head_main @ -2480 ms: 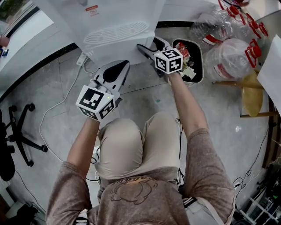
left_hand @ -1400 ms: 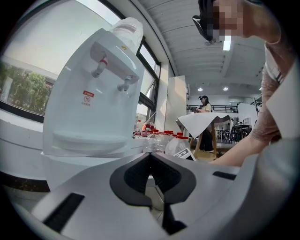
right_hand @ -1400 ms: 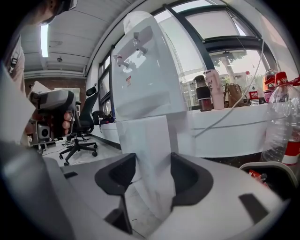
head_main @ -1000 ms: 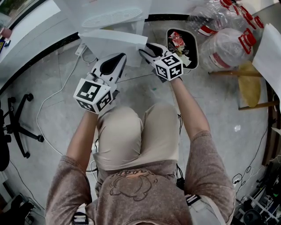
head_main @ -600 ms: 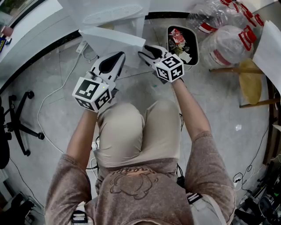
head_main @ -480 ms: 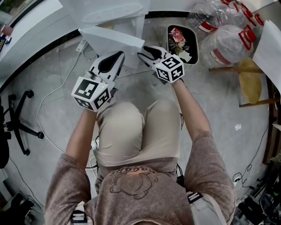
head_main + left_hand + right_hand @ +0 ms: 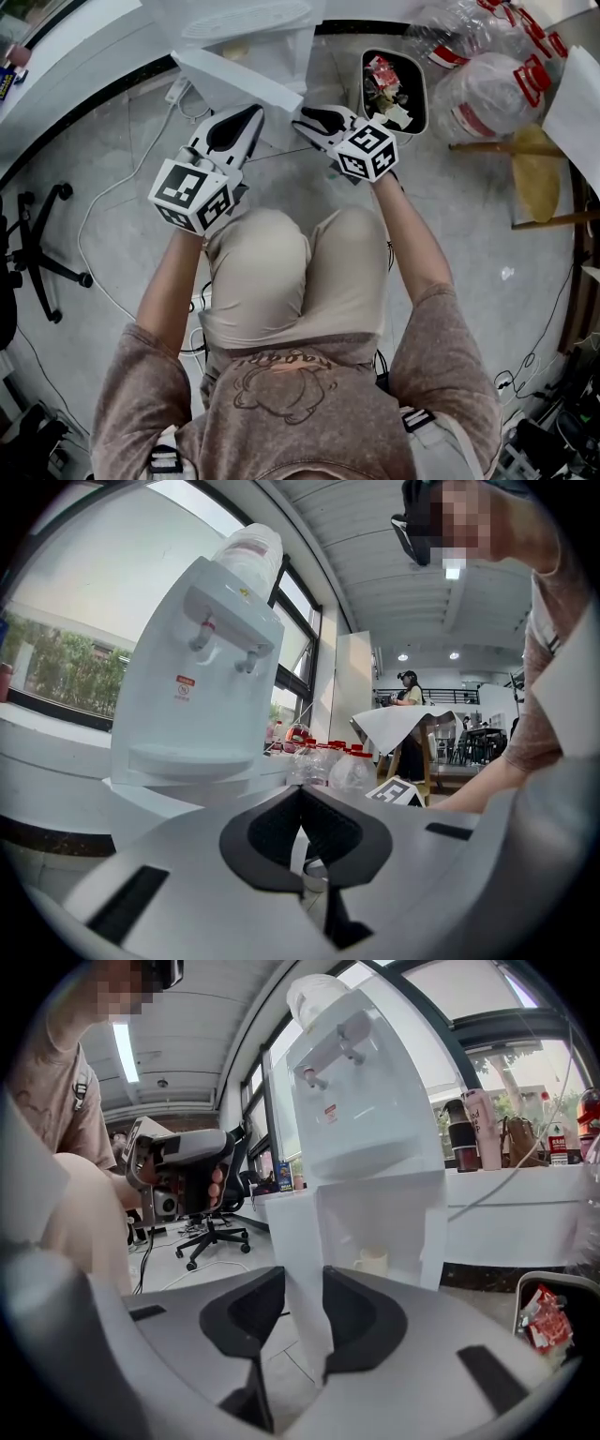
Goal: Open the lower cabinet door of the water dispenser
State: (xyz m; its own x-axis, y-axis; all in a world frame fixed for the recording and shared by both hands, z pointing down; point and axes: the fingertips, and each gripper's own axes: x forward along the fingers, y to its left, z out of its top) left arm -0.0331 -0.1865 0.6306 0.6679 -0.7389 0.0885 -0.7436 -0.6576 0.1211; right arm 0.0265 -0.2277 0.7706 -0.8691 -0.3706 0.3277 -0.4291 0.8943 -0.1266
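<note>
Over grey floor (image 7: pixel 122 187), cabinet door (image 7: pixel 239 86) has swung wider: nearly done. Right claw (image 7: pixel 302 1274), just tightening, grips its edge; left claw (image 7: pixel 300 794) closed, empty.

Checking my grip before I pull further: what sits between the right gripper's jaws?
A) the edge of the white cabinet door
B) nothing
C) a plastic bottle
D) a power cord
A: in the right gripper view the edge of the cabinet door stands between the pads of the right gripper, whose jaws have just been closing on it.
</note>
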